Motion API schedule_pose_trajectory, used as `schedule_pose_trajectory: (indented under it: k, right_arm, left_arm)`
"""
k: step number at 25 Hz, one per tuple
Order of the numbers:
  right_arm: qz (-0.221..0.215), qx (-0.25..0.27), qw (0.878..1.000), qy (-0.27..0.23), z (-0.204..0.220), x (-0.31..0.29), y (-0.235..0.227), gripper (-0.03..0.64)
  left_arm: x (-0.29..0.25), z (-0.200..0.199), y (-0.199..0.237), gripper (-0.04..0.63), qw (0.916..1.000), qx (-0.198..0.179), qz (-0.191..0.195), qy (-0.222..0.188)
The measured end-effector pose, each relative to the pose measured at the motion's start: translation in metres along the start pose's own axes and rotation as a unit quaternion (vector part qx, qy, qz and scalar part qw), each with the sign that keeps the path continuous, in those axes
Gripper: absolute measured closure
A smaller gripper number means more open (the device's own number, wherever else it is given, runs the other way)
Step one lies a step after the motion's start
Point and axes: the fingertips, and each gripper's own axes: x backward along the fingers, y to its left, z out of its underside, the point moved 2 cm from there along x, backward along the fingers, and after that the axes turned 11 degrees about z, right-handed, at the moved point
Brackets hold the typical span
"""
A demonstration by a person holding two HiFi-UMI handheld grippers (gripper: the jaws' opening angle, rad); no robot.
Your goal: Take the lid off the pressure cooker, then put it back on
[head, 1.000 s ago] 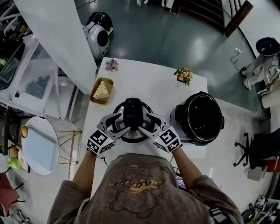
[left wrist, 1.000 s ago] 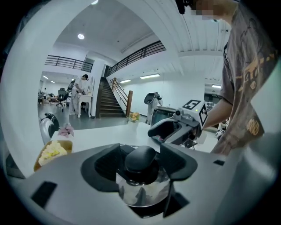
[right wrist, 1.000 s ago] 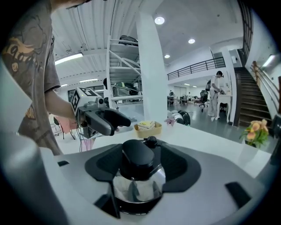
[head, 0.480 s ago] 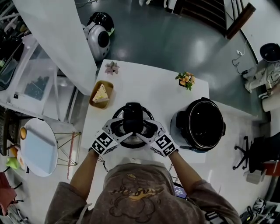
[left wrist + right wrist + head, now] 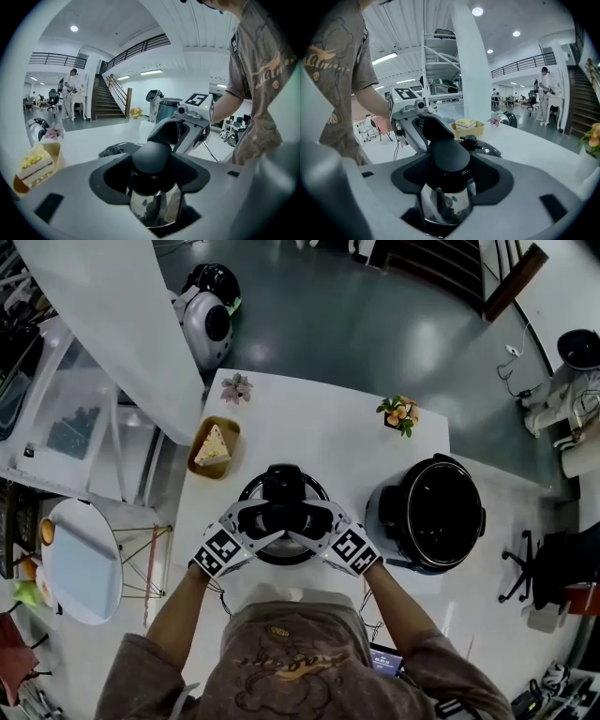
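The chrome lid (image 5: 249,497) with a long black handle (image 5: 284,486) sits over the white table (image 5: 319,442), left of the open black pressure cooker (image 5: 427,512). I cannot tell whether the lid rests on the table. My left gripper (image 5: 265,518) and right gripper (image 5: 302,519) meet at the handle's near end from either side. In the left gripper view the rounded handle end (image 5: 151,157) fills the jaws, with the right gripper (image 5: 187,124) opposite. The right gripper view shows the same handle (image 5: 449,154) and the left gripper (image 5: 417,124). Both pairs of jaws are closing on the handle.
A cake slice in a wooden tray (image 5: 214,444) lies left of the lid. A pink flower (image 5: 235,387) and an orange potted flower (image 5: 397,412) stand at the table's far corners. A round side table (image 5: 84,554) is at the left.
Both grippers and the lid between them have sunk a little toward the table and drawn slightly nearer the person. The cooker has not moved.
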Motion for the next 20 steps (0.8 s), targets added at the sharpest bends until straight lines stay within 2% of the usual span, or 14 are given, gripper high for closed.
schedule_pose_trajectory:
  k: [10, 20]
  right_arm:
    - [-0.002, -0.008, 1.0, -0.001, -0.01, -0.002, 0.002, 0.357]
    - [0.012, -0.024, 0.999, -0.016, -0.079, 0.023, 0.009, 0.356]
  left_arm:
    - [0.01, -0.006, 0.002, 0.336, 0.9999, 0.002, 0.003, 0.011]
    - [0.055, -0.067, -0.007, 0.336, 0.9996, 0.0, 0.011, -0.025]
